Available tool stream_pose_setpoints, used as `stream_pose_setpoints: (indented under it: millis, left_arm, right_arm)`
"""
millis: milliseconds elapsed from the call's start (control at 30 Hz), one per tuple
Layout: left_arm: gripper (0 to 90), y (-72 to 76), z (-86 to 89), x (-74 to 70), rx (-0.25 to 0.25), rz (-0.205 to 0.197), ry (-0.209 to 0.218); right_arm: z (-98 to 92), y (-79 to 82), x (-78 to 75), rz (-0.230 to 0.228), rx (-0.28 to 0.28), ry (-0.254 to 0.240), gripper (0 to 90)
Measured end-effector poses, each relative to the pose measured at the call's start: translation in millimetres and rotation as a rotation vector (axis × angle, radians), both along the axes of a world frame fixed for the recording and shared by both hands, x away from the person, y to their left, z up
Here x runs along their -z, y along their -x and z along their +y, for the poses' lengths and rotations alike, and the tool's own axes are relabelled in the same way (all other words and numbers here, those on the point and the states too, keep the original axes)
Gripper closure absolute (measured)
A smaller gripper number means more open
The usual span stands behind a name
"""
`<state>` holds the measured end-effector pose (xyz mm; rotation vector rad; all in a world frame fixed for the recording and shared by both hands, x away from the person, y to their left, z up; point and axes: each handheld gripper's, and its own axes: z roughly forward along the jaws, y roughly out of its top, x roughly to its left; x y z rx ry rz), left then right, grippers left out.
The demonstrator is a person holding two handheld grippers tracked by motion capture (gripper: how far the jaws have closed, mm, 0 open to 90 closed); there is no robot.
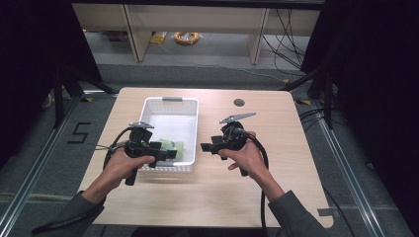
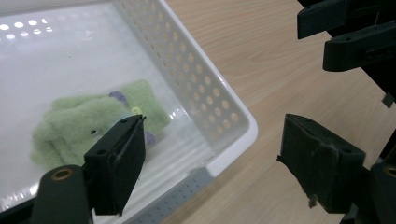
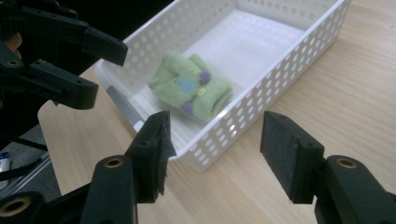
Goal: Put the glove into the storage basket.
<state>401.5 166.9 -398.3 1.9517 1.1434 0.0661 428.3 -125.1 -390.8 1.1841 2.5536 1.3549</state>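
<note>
A white perforated basket stands on the wooden table, left of centre. In its near end lies a folded green fleece cloth with purple, blue and yellow dots. My left gripper hovers open over the basket's near right corner, nothing between its pads. My right gripper is open just right of the basket, pointing left at it, its jaws bare. Each gripper view also catches the other gripper: the right gripper and the left gripper.
A dark round grommet sits near the table's far edge. Bare tabletop lies to the right of the basket and along the near edge. Beyond the table are a grey floor, shelf legs and a yellow cable coil.
</note>
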Motion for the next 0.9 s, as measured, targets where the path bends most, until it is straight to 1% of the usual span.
stream_pose_setpoints:
  millis: [33, 67, 100, 133, 200, 233, 300, 333, 367, 433, 500, 533, 600, 633, 667, 700, 733, 767, 800, 833, 867, 900]
  left_arm:
    - [21.0, 1.9, -1.2, -0.4, -0.005, 0.001, 0.006]
    - [20.7, 3.9, -1.4, -0.7, 0.014, -0.01, -0.003]
    - [20.7, 6.1, -2.8, -1.2, 0.021, -0.012, 0.0]
    - [20.6, 8.6, -5.2, -1.2, 0.023, -0.012, 0.018]
    - [20.5, 13.8, -9.0, -1.7, 0.04, -0.025, 0.018]
    - [20.4, 16.2, -10.8, -1.8, 0.05, -0.028, 0.016]
    - [20.4, 21.2, -14.1, -2.1, 0.066, -0.03, 0.023]
    - [20.2, 23.9, -16.0, -2.3, 0.07, -0.036, 0.025]
    - [20.0, 26.2, -17.3, -2.5, 0.085, -0.039, 0.029]
    - [20.0, 31.3, -21.2, -2.3, 0.094, -0.047, 0.034]
    - [20.0, 36.0, -25.2, -1.2, 0.107, -0.051, 0.032]
    - [20.0, 37.9, -26.8, -0.5, 0.117, -0.053, 0.027]
    - [20.0, 41.3, -29.7, 1.2, 0.132, -0.058, 0.026]
    - [20.0, 44.6, -32.0, 2.6, 0.131, -0.063, 0.025]
    - [20.0, 46.6, -33.2, 3.7, 0.138, -0.064, 0.025]
    - [20.0, 48.7, -34.6, 5.0, 0.142, -0.064, 0.03]
    - [20.0, 51.2, -35.8, 6.1, 0.144, -0.066, 0.031]
    - [20.0, 52.7, -36.7, 7.0, 0.147, -0.067, 0.037]
    - [20.0, 54.8, -37.9, 8.0, 0.153, -0.063, 0.041]
    - [20.0, 57.3, -39.7, 9.0, 0.153, -0.064, 0.046]
    - [20.0, 59.9, -41.1, 10.2, 0.16, -0.067, 0.046]
    - [20.0, 61.8, -41.7, 11.2, 0.169, -0.064, 0.052]
  right_arm:
    - [-2.0, 1.8, 0.4, 0.0, 0.009, -0.004, 43.3]
    - [-4.0, 3.0, 0.3, 0.001, 0.01, -0.007, 42.6]
    - [-6.9, 4.8, 0.6, -0.005, 0.016, -0.003, 41.5]
    - [-9.0, 6.5, 0.9, -0.001, 0.018, -0.004, 40.8]
    - [-12.4, 8.8, 2.1, -0.001, 0.018, -0.015, 38.6]
    - [-15.0, 9.6, 3.5, -0.011, 0.01, -0.021, 37.4]
    - [-17.5, 14.5, 3.0, 0.015, 0.025, -0.028, 35.9]
    - [-20.2, 13.7, 4.4, -0.011, 0.014, -0.029, 35.6]
    - [-22.6, 14.5, 4.6, -0.021, 0.01, -0.029, 35.3]
    - [-25.8, 18.0, 5.0, -0.009, 0.023, -0.043, 34.9]
    - [-30.1, 20.2, 6.1, -0.025, 0.02, -0.042, 34.8]
    - [-31.0, 23.0, 6.4, -0.009, 0.031, -0.048, 34.6]
    - [-34.9, 25.7, 8.1, -0.024, 0.031, -0.041, 34.3]
    - [-35.5, 27.8, 8.7, -0.019, 0.035, -0.045, 34.1]
    - [-38.0, 29.8, 9.8, -0.029, 0.029, -0.041, 33.9]
    - [-39.5, 31.8, 11.0, -0.029, 0.027, -0.05, 33.8]
    - [-41.3, 33.7, 11.7, -0.031, 0.029, -0.047, 33.7]
    - [-42.5, 37.2, 12.1, -0.01, 0.041, -0.056, 33.5]
    - [-44.7, 36.8, 13.9, -0.031, 0.029, -0.056, 33.3]
    - [-46.8, 38.5, 14.8, -0.035, 0.031, -0.055, 33.1]
    - [-48.2, 40.8, 15.7, -0.031, 0.034, -0.056, 33.0]
    - [-49.8, 44.3, 16.6, -0.016, 0.046, -0.067, 32.9]
